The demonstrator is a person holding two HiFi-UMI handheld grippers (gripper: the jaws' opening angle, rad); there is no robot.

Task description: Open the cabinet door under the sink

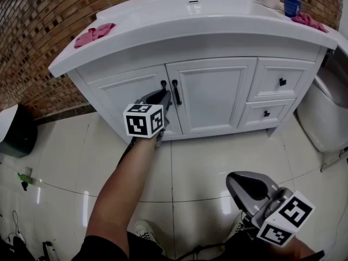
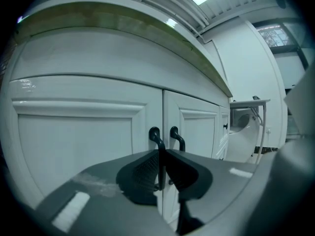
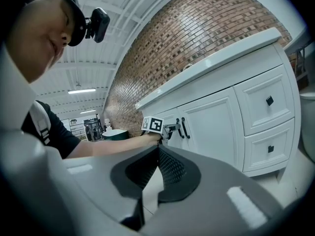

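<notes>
Left gripper (image 1: 165, 95): clenched on the left door handle (image 2: 155, 135). Its two pads pinch the black bar from either side, and the bar's upper end rises just above the jaw tips.
Left door (image 1: 128, 94): straight ahead of the left jaws. It is white and panelled, and lies flush with the cabinet front, not yet swung out.
Right door handle (image 2: 177, 138): just to the right of the gripped bar, outside the left jaws and untouched.
Right door (image 1: 213, 91): ahead and to the right of the left jaws, closed.
Right gripper (image 3: 158, 156): jaws pressed together with nothing between them. It is held low over the tiled floor (image 1: 217, 156), well back from the cabinet.
Seen from the right jaws: the left gripper and its marker cube lie straight ahead at the doors.
Drawers (image 1: 281, 81): two stacked drawers with small black knobs, well to the right of the left jaws.
Sink top (image 1: 228, 23): a white slab overhanging the doors, above the left jaws.
Pink cloth (image 1: 93, 35): on the sink top, above and to the left of the left jaws.
Forearm (image 1: 122, 189): bare, stretching back from the left gripper.
</notes>
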